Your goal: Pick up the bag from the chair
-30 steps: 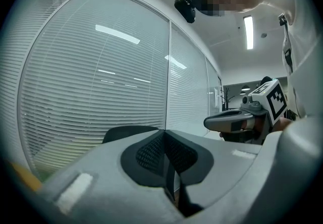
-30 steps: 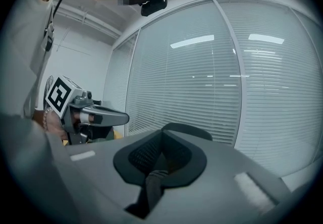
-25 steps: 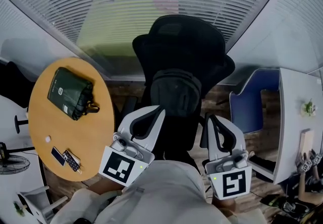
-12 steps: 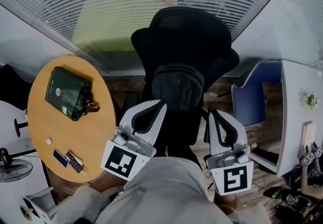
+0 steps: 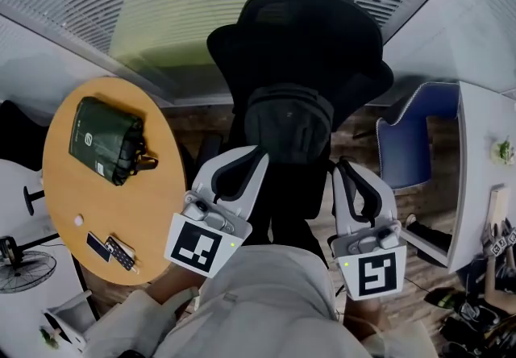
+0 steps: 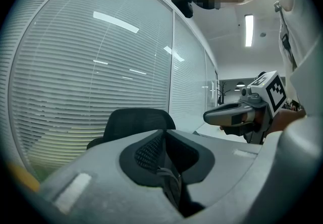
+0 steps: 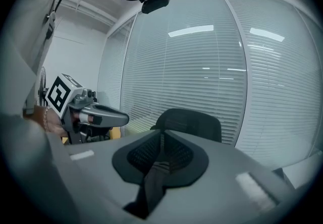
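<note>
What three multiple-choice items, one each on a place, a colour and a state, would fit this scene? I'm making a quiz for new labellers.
1. The black bag sits: A on a shelf; B on the black chair; C on the floor.
2. The pouch on the round table is: A red; B dark green; C white.
3. The bag is held by: A one gripper; B both grippers; C neither.
Key: B, it rests on the seat against the backrest; B, dark green in the head view; C, the left gripper and right gripper, nearly closed jaws just opening a little, have nothing between them.
</note>
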### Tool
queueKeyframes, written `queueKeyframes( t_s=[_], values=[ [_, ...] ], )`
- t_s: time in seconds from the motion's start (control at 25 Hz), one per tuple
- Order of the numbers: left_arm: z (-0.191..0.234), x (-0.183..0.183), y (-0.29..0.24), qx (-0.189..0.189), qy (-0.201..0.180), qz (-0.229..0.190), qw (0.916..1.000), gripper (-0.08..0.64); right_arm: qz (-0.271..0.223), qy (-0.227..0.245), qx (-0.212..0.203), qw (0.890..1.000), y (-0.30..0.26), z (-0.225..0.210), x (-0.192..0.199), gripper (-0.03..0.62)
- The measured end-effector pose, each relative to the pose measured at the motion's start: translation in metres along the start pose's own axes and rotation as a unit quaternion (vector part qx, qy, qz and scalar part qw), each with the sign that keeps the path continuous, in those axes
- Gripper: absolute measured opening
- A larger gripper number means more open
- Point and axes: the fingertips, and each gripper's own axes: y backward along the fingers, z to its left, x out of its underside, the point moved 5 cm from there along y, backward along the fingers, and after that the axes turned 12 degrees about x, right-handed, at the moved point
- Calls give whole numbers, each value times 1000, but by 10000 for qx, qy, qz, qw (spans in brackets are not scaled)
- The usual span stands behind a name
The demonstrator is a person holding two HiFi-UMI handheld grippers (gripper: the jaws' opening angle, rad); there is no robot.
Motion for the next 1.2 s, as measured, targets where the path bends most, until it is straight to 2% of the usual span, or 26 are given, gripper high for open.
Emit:
queueKeyframes(
  t_s=[0.4, 1.2],
  values=[
    [13, 36, -12, -104, -36, 290, 9995, 31, 238, 114, 76, 9996, -18, -3, 38, 46],
    [52, 99, -48, -318, -168, 593, 9976, 55, 509, 472, 161, 9975, -67, -18, 110, 89]
  ],
)
